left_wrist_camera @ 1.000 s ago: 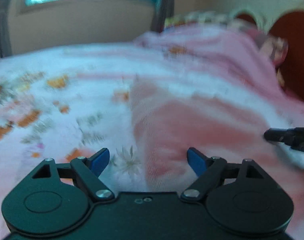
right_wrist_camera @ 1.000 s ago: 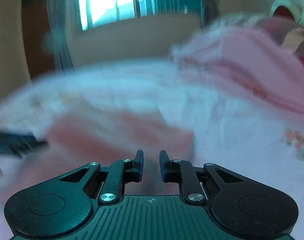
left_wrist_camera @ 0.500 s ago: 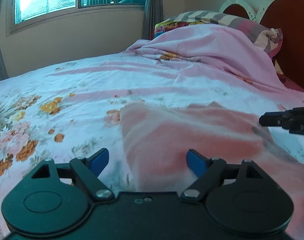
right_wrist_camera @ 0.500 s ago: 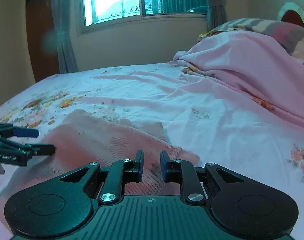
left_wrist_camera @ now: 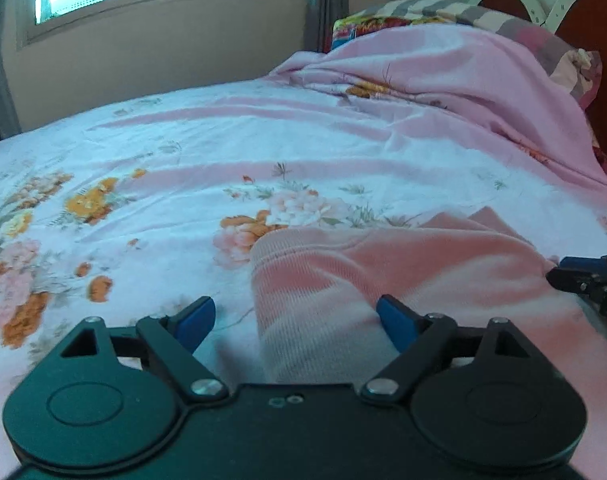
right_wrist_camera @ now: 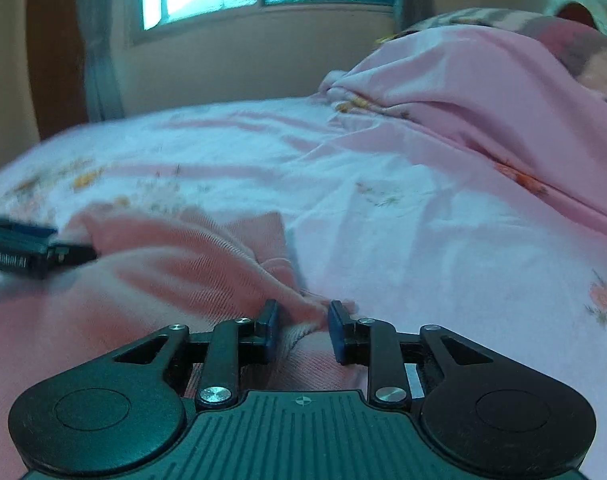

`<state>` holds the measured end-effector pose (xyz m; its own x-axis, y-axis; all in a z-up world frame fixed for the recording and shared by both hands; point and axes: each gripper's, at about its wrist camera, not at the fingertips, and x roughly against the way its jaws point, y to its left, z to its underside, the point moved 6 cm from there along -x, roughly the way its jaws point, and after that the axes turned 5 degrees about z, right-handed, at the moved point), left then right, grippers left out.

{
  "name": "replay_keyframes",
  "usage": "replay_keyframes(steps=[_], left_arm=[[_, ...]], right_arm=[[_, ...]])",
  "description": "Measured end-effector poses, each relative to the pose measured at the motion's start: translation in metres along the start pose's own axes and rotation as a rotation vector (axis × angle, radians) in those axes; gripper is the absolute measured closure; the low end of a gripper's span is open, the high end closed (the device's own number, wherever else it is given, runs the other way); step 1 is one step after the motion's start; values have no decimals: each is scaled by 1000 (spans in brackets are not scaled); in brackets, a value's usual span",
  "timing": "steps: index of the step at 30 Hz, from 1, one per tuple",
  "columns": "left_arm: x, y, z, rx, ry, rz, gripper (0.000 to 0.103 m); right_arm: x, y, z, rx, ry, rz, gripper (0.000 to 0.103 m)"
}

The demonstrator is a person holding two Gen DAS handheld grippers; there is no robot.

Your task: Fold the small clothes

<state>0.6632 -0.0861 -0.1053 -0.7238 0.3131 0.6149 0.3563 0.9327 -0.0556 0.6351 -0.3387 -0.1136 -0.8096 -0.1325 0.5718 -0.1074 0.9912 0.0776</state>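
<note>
One pink garment (left_wrist_camera: 403, 276) lies half-folded on the flowered bed (left_wrist_camera: 183, 184), right under both tongs. Left tongs (left_wrist_camera: 295, 318) stand wide over its ribbed edge, gripping nothing. Right tongs (right_wrist_camera: 301, 322) have just been opening, a bunched fold sitting loose between the pads. Looks like a release after a fold; next move needs a fresh grab on an edge.

We see our left gripper (left_wrist_camera: 295, 320) as matte black plastic: two round housings, angled link arms with silver screws, and bright blue pads (left_wrist_camera: 195, 318). Our right gripper (right_wrist_camera: 303, 330) shares that build, with darker blue pads (right_wrist_camera: 270, 330), triangular cut-outs, and a ribbed grey-green body bearing a small crosshair mark.
</note>
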Motion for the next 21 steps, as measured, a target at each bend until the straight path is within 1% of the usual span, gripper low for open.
replay_keyframes(steps=[2, 3, 5, 7, 9, 13, 15, 17, 19, 21], left_arm=[[22, 0, 3, -20, -28, 9, 16], [34, 0, 4, -33, -43, 10, 17], [60, 3, 15, -58, -84, 5, 17], [67, 7, 27, -65, -42, -4, 17], [75, 12, 40, -31, -53, 4, 17], [78, 13, 45, 0, -45, -9, 17], [81, 12, 44, 12, -41, -8, 18], [85, 11, 43, -1, -38, -6, 18], [91, 10, 46, -5, -37, 7, 18], [93, 12, 49, 15, -36, 35, 18]], right_arm=[[24, -6, 2, -23, -43, -26, 26], [34, -8, 4, -27, -51, -39, 24], [57, -15, 12, -38, -74, -78, 24], [71, -18, 21, -57, -58, -97, 24], [79, -21, 29, -85, -47, -110, 24], [82, -14, 38, -104, -13, -122, 24], [81, -12, 37, -121, -8, -130, 24], [81, -15, 36, -152, -6, -138, 24], [81, -17, 35, -162, -1, -138, 24], [81, -20, 36, -173, 6, -154, 24]])
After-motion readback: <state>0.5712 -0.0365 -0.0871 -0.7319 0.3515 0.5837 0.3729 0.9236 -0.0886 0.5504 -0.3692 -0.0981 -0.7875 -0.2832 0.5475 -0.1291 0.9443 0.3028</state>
